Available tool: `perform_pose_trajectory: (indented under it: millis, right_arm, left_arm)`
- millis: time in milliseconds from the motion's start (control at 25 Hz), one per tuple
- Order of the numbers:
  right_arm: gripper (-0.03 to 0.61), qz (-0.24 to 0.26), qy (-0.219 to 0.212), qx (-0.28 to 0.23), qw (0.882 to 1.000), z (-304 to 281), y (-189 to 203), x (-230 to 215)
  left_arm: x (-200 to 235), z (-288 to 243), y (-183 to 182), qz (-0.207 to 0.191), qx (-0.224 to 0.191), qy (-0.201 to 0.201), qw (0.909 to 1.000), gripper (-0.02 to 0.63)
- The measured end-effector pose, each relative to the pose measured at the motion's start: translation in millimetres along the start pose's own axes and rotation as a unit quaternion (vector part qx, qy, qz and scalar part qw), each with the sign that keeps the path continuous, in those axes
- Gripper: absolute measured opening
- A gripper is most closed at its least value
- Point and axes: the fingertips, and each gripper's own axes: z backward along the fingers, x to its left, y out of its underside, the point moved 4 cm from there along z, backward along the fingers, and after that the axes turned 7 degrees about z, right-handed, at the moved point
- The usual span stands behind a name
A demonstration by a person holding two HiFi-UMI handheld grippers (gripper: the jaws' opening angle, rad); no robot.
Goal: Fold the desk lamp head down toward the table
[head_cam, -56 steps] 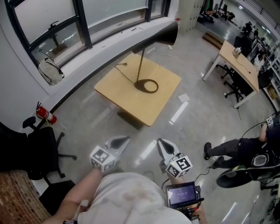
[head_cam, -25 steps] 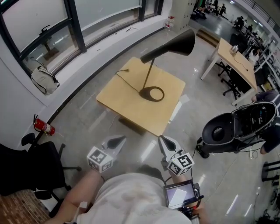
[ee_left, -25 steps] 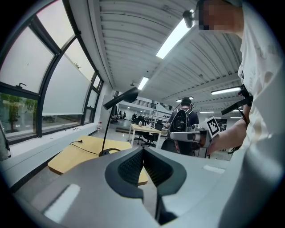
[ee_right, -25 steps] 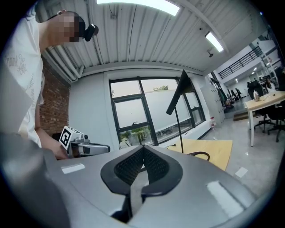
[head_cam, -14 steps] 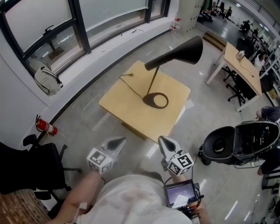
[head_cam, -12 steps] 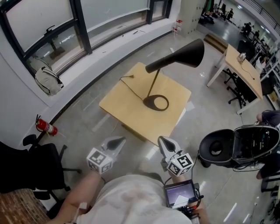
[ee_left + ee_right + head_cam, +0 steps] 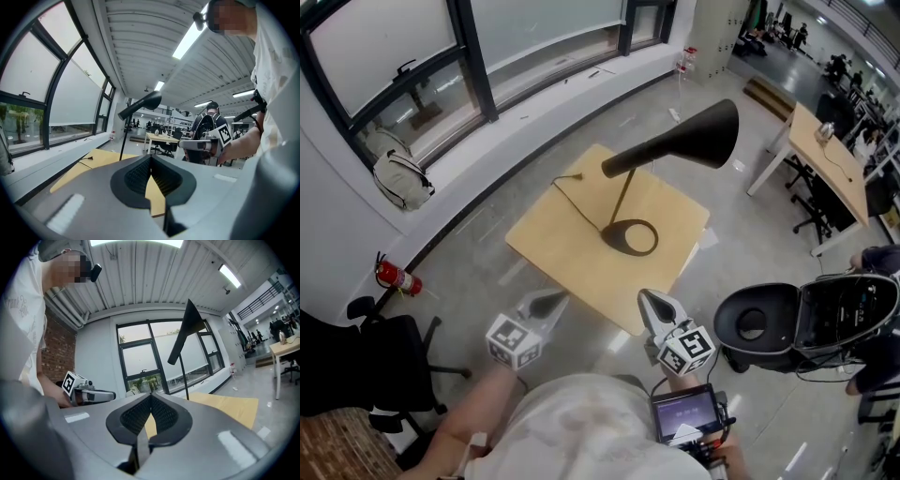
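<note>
Looks like the approach step to me. The left tongs (image 7: 551,302) and right tongs (image 7: 651,305) are both pinched fully together with nothing in them, well short of the lamp head (image 7: 680,136). It's raised at 12 o'clock from the tongs, flared end toward 3 o'clock, above the wooden surface (image 7: 572,253). The next move probably calls for reaching in and pressing that head down. The head view shows the ring base (image 7: 628,236) and cord (image 7: 565,192). The gripper views don't, but side-on they show how high the head stands.
</note>
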Motion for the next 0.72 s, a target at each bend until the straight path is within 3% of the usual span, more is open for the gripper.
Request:
perform_pose_trajectory:
  millis: [720]
  right_arm:
    - [0.012, 0.016, -0.010, -0.013, 1.000, -5, -22, -69]
  left_arm:
    - [1, -74, -25, -0.007, -0.017, -0.018, 0.9997, 0.002]
